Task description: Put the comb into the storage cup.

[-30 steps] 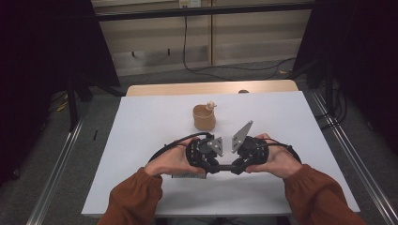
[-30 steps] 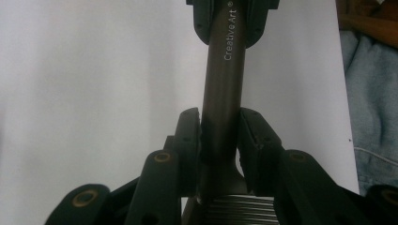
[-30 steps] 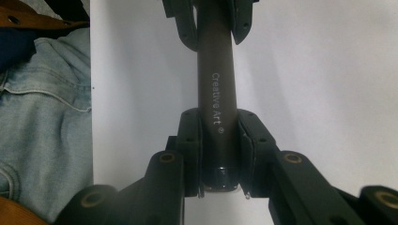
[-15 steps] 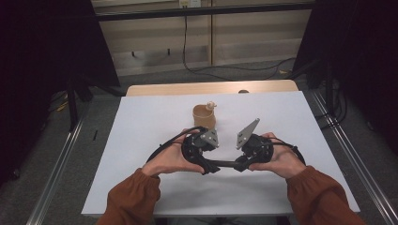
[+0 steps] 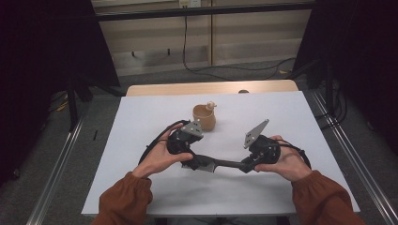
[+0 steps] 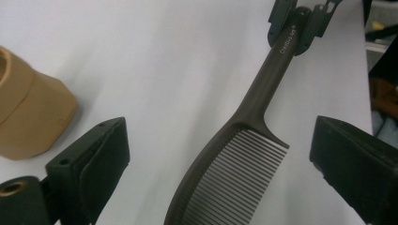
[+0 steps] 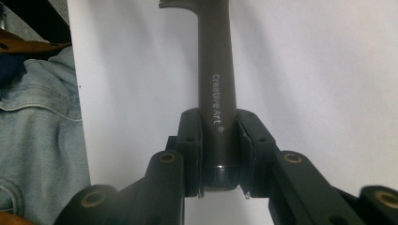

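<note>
With the right gripper (image 7: pixel 219 154) pinching the stiff, light, slippery comb (image 6: pixel 234 164) by its handle end above the near worktop (image 5: pixel 141 117), and the left gripper (image 6: pixel 220 164), whose jaws have just been opening, spread around its teeth, regrip the solid spine, not the teeth

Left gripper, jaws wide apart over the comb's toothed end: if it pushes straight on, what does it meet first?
Probably the dark plastic comb itself, lying between the left gripper's just-opened jaws; farther along, the right gripper clamped on its handle.
</note>
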Demonstrator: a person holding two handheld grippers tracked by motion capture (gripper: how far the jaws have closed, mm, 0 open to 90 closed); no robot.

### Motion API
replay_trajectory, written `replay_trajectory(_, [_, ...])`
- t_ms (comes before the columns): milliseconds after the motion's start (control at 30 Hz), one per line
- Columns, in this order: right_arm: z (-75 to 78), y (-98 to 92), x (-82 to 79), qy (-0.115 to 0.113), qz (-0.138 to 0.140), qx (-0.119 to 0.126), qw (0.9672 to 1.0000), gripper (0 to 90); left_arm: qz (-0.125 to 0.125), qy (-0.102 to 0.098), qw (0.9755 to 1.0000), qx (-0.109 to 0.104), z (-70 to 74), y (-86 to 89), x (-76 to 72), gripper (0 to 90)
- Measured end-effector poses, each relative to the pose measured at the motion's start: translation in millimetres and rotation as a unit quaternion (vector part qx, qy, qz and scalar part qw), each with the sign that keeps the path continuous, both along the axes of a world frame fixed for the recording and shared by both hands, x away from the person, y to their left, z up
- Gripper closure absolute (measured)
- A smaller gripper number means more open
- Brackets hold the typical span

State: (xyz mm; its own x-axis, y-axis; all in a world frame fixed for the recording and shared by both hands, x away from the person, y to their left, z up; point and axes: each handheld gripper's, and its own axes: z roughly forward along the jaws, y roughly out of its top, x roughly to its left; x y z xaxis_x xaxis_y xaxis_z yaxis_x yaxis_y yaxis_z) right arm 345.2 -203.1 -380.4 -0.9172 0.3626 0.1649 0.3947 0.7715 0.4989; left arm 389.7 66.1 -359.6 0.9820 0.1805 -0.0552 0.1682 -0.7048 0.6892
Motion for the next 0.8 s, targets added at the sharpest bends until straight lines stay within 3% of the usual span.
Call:
replay_trajectory(33, [0.1,-1.5,-0.4,0.001,-0.003,0.000,1.0000,72.8,0.008,0.001,0.9999,-0.010,0.7,3.1,0.5,5.3])
replay_trajectory(367, [-3.2,-13.9,-5.8,0.000,-0.025,0.012,0.9996,72.8,0.054,-0.015,0.9983,-0.014,-1.2,26.4,1.1,4.6])
replay_trajectory(600, [-5.8,-24.4,-8.2,-0.001,-0.046,0.024,0.9986,72.8,0.074,-0.036,0.9961,-0.032,-4.5,38.3,-2.1,4.4])
replay_trajectory(800, [-9.5,-32.5,-13.0,-0.005,-0.069,0.035,0.9970,72.8,0.092,-0.042,0.9940,-0.042,-8.5,46.6,-4.3,4.4])
